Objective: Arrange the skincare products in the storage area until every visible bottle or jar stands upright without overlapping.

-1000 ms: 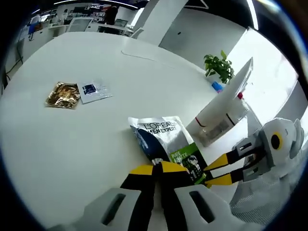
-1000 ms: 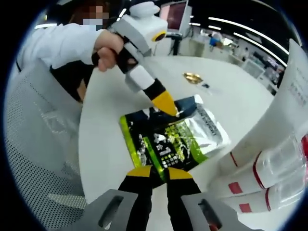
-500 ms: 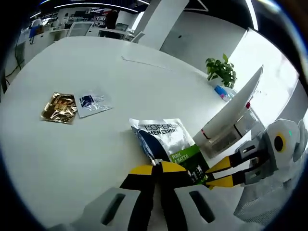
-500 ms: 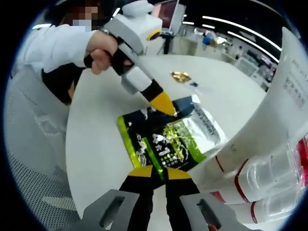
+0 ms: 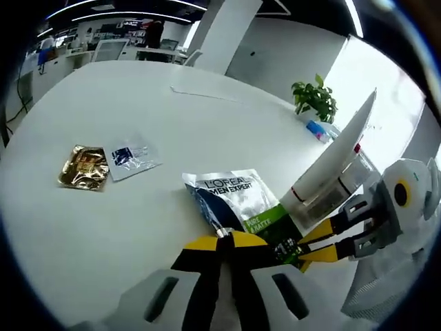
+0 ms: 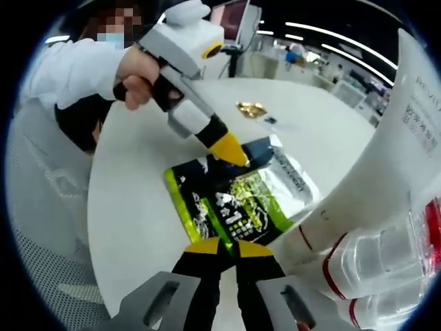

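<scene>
While both claws meet over the same glossy foil pouch [image 5: 242, 207], each pinches an opposite edge of it. Seen in the left gripper view, the left claw [image 5: 226, 238] has its yellow-tipped jaws drawn together on the pouch's near edge, black shanks and pale grey housing rising from below. The pouch is a flat, crinkled sachet, silver and dark blue with a green band, printed "L'OREAL MEN EXPERT"; it lies just ahead of the claw on the smooth white surface [image 5: 172, 117]. From the right comes the right claw [image 5: 308, 243], its yellow tips closed on the pouch's far green corner, with a rounded white body behind it.

In the right gripper view the right claw [image 6: 228, 245] grips the pouch's [image 6: 234, 200] near edge, jaws nearly shut on the foil. This side of the pouch is black and lime green with a silver end. Beyond it the left claw [image 6: 229, 152] slants down, its yellow tip pressed on the far edge, and a hand [image 6: 134, 77] in a white sleeve wraps the black grip.

Right of the claws stands a clear plastic organizer [image 6: 375, 269] with red-banded white tubes [image 6: 344, 200]; their exact count is hard to judge through the distortion. Well ahead and left of the left claw lie a gold foil sachet [image 5: 83, 166] and a small clear-and-blue sachet [image 5: 131, 156], edges touching. Farther off, a leafy green plant [image 5: 314, 98] stands beside a blue-capped bottle [image 5: 318, 129].
</scene>
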A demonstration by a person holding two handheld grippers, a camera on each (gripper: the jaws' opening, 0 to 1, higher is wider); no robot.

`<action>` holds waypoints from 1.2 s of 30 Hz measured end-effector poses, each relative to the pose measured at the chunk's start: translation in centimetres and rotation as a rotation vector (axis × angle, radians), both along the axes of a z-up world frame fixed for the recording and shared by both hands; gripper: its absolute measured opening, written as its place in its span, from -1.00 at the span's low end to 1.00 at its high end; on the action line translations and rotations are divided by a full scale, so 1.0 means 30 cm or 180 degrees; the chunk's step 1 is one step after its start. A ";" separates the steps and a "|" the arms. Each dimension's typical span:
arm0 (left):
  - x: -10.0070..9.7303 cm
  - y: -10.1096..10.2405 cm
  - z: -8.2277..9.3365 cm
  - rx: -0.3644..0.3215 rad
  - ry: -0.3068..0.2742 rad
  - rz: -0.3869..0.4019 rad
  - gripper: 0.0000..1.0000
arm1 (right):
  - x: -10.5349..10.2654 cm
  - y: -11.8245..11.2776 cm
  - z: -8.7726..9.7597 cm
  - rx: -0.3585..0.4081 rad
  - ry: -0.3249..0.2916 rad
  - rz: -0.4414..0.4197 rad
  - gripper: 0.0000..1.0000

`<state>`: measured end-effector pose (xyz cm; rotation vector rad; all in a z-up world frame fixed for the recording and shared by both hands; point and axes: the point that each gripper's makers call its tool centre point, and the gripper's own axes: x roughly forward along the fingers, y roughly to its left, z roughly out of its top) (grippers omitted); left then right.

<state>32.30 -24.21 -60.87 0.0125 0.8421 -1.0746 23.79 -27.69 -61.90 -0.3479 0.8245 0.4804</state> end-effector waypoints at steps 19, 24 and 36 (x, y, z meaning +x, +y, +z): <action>0.020 0.008 0.023 -0.0034 -0.0189 -0.0055 -0.72 | -0.010 0.007 0.040 0.0055 -0.0046 -0.0053 -0.85; 0.015 0.022 0.051 -0.0013 -0.0248 -0.0087 -0.69 | -0.019 0.014 0.060 0.0083 -0.0070 -0.0065 -0.81; -0.079 0.036 0.112 0.0104 -0.0490 -0.0433 -0.45 | -0.054 0.031 0.110 0.0222 -0.0106 -0.0099 -0.68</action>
